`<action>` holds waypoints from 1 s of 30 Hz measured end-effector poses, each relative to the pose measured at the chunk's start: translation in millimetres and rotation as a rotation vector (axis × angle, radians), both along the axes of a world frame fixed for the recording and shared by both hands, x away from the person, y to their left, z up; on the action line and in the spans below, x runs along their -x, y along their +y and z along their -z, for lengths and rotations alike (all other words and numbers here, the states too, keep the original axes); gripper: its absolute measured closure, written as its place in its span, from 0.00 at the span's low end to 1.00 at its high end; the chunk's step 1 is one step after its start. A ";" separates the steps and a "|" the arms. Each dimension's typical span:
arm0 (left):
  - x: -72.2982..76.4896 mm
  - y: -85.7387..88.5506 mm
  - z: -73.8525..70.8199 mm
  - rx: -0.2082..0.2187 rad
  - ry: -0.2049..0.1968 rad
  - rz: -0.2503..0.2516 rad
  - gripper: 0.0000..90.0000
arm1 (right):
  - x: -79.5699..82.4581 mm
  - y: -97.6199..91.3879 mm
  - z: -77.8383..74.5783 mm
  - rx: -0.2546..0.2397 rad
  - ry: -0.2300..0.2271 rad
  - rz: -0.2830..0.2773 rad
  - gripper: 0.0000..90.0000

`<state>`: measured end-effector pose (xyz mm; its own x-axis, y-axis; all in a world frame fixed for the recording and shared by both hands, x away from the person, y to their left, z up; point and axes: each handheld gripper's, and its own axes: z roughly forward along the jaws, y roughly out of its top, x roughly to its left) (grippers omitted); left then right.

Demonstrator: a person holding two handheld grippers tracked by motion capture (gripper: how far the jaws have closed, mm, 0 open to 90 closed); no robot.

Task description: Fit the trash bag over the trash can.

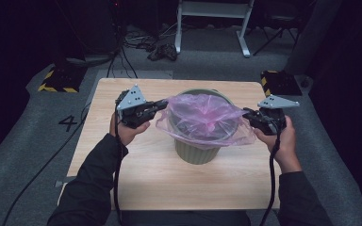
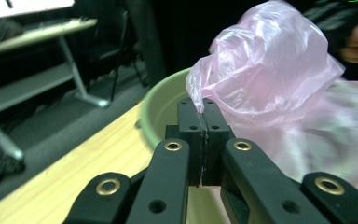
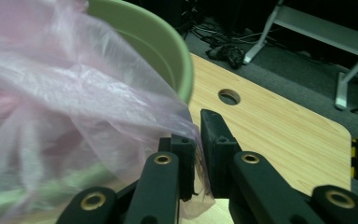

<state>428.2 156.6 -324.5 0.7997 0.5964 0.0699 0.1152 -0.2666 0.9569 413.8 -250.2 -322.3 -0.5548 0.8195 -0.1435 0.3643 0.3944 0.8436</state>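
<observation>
At mid-worktop [image 1: 136, 183], a round green plastic bin [image 1: 197, 151] wears a thin pink plastic bag [image 1: 202, 117] over its rim. Left hand-held gripper [image 1: 162, 104] and right hand-held gripper [image 1: 246, 113] each clamp opposite bag edges. Bare wood lies open toward every worktop edge.

My left gripper [image 1: 162, 104] sits left of centre in the high view, jaws pressed together, fist under it. My right gripper [image 1: 246, 113] sits right of centre, jaws nearly closed. Both sleeved forearms enter from the bottom edge.

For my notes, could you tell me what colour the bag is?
The bag is translucent pink, clearest in the left gripper view.
</observation>
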 end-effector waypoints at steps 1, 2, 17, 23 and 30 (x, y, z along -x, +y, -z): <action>-4.2 0.4 0.8 -0.003 0.007 -0.010 1.00 | -1.4 -1.7 0.4 -0.001 0.003 0.009 0.93; -9.2 0.4 2.1 -0.004 0.019 -0.021 1.00 | -2.2 -2.6 0.8 0.000 0.002 0.017 0.93; -72.0 -3.3 45.0 0.014 0.203 -0.105 1.00 | -42.1 -8.6 25.4 -0.014 0.054 0.095 0.99; -82.9 -13.5 60.7 0.007 0.266 -0.077 1.00 | -53.3 -5.5 39.9 -0.065 0.087 0.064 1.00; -83.3 -23.3 78.4 -0.022 0.317 -0.014 1.00 | -56.2 -2.3 54.9 -0.099 0.122 0.020 1.00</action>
<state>511.5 133.2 -402.8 0.7754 0.6085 -0.1688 0.4108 -0.2830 0.8667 470.0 -252.5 -377.2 -0.5463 0.8376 0.0058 0.4732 0.3029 0.8272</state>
